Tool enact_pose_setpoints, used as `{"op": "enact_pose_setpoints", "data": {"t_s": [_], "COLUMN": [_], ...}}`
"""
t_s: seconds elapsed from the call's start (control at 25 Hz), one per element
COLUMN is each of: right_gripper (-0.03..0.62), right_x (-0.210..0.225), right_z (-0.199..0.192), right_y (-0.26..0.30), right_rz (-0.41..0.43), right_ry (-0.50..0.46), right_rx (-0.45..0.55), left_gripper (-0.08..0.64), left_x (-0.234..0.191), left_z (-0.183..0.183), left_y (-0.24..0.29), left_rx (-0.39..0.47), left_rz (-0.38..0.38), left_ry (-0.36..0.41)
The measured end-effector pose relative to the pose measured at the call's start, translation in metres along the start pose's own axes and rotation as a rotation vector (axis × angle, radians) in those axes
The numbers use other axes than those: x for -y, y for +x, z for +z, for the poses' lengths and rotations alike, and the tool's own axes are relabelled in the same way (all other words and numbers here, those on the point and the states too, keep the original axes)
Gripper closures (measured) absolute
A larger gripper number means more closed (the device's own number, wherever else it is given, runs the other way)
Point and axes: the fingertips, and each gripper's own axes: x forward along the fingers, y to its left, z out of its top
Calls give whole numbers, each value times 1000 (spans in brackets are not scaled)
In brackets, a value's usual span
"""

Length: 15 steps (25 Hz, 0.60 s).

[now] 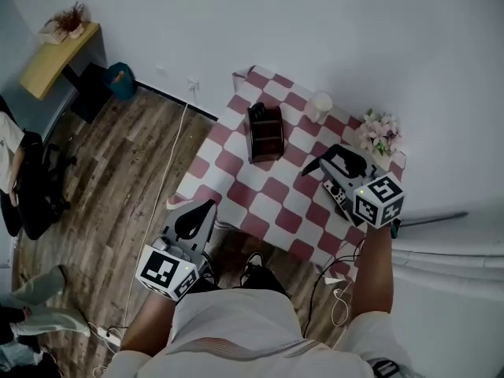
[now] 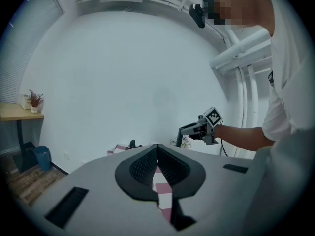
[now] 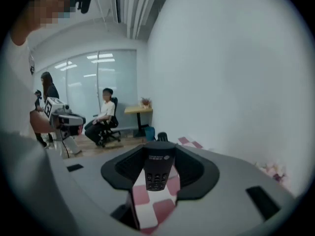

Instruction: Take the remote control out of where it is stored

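The right gripper [image 3: 158, 150] clamps the black plastic remote control [image 3: 157, 173] at frame centre. Its long axis runs along the jaws, keypad nearest the camera, and its small white print is unreadable. At lower centre, the left gripper [image 2: 157, 149] holds its ribbed pads together on nothing.

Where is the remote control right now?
The remote control is clamped in the right gripper, held over the right side of the checkered table, near the flowers and clear of the dark storage box.
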Motion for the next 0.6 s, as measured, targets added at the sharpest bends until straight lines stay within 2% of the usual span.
{"op": "enact_pose_setpoints", "data": {"t_s": [0.24,0.4,0.48,0.6], "right_gripper": [393,394,394,394], "right_x": [12,16,16,12], "right_z": [-107,-158,-176,-200], "right_y": [-34,-54,-57,-50], "right_rz": [-110,-180,-181,-129], "right_ry": [72,84,56,3], "right_rx": [-385,-610,-729,-904], "left_gripper": [552,552,552,552], "left_x": [19,25,27,29], "left_z": [0,0,0,-1], "left_y": [3,1,0,-3], "left_rx": [19,24,24,22], "left_rz": [-68,-84,-83,-75], "left_ry": [0,-5,-6,-5]}}
